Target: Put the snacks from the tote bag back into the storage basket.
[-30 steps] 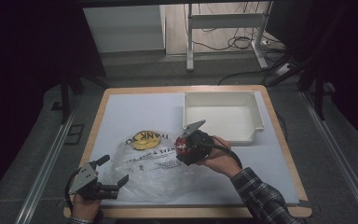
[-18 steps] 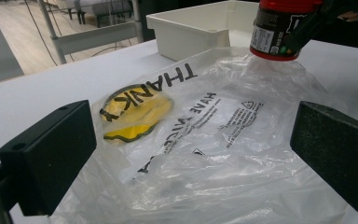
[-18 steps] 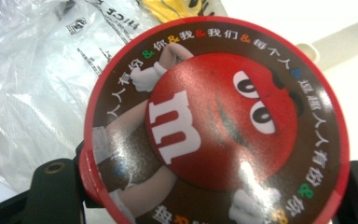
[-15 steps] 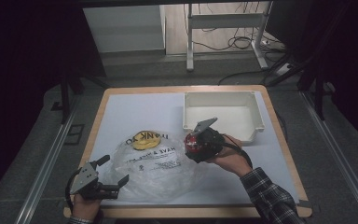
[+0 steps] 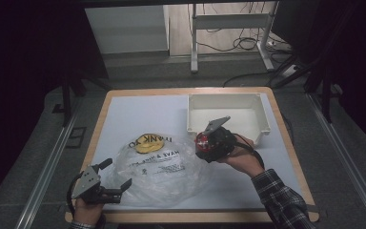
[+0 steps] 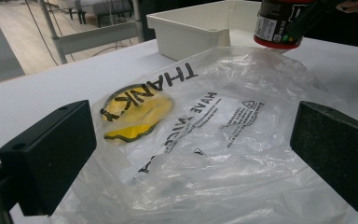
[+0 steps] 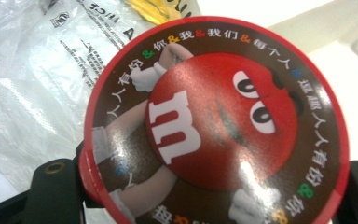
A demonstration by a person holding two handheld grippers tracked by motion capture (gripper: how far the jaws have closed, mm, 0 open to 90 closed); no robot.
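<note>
The candy tub [image 7: 214,126] with the red lid sits clamped in my right claw [image 5: 205,143], carried clear of the bench [image 5: 124,114] just past the 3 o'clock edge of the clear plastic bag [image 5: 159,167]. The lid faces the right gripper view, with the black jaws pressing on the tub's sides. In the left gripper view the tub [image 6: 279,23] hangs above the far side of the bag [image 6: 214,140], near the corner of the white bin [image 6: 191,28].

That white bin [image 5: 228,112] lies at about 1 o'clock from the tub, close by and with nothing in it. My guess is the tub goes there.

My left claw [image 5: 107,183] rests at the bag's 8 o'clock edge, jaws spread wide, the plastic lying between them but not pinched.

Risks as I judge them: the tub is round and smooth, held across its sides, so it could twist or slide out if I tilt the wrist sharply over the bin wall. Coming in too low, the tub's base could clip the bin rim and shove the bin. Film still clinging to the tub would drag the bag along, as my left claw is not pinning it.
</note>
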